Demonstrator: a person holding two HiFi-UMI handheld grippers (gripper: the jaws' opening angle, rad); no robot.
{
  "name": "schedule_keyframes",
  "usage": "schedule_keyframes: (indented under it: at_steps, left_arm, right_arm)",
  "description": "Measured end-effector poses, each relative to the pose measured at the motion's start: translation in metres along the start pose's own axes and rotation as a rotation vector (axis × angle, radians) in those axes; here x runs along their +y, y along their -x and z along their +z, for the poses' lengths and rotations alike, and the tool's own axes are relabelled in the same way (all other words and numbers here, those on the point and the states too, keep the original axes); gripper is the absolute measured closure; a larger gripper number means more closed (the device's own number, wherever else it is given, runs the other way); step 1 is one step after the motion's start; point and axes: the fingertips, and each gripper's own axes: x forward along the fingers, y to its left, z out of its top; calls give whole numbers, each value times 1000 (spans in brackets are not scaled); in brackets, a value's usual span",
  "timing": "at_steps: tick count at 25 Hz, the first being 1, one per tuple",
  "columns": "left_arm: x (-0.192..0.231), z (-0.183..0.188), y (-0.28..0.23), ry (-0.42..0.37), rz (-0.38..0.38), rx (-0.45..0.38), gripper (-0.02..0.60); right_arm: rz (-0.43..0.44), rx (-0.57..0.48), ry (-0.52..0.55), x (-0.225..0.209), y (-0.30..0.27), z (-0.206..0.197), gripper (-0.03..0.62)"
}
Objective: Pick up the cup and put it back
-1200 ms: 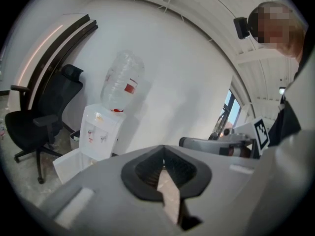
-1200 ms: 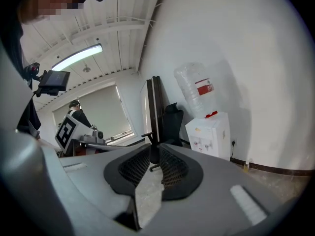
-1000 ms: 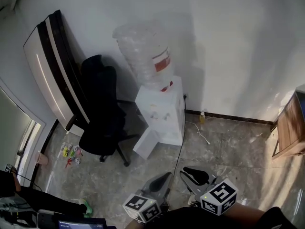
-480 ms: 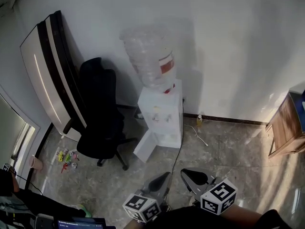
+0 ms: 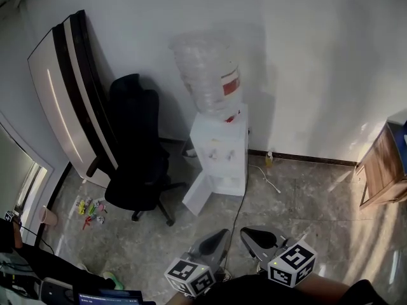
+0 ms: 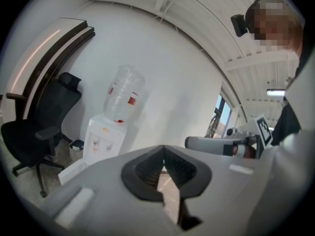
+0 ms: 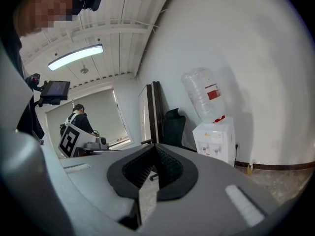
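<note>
Pointing toward the water dispenser (image 5: 219,151), the left gripper (image 5: 213,243) and right gripper (image 5: 257,235) are both clenched on nothing. No cup shows clearly (a small pinkish thing (image 5: 46,215) far left might be one). I judge it light and thin-walled, so pinch it gently at the rim.

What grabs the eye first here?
The white water dispenser with its big clear bottle stands against the wall, centre frame, a black office chair to its left. At the bottom edge, the left gripper and right gripper are both shut, empty.
</note>
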Motion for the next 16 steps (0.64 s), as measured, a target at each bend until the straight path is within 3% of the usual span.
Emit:
schedule_keyframes:
  at_steps: [16]
  left_arm:
    - [-1,2,-8,-9,-22,13,578]
  right_arm:
    - [-11,-7,-3,-5,-3,3,586]
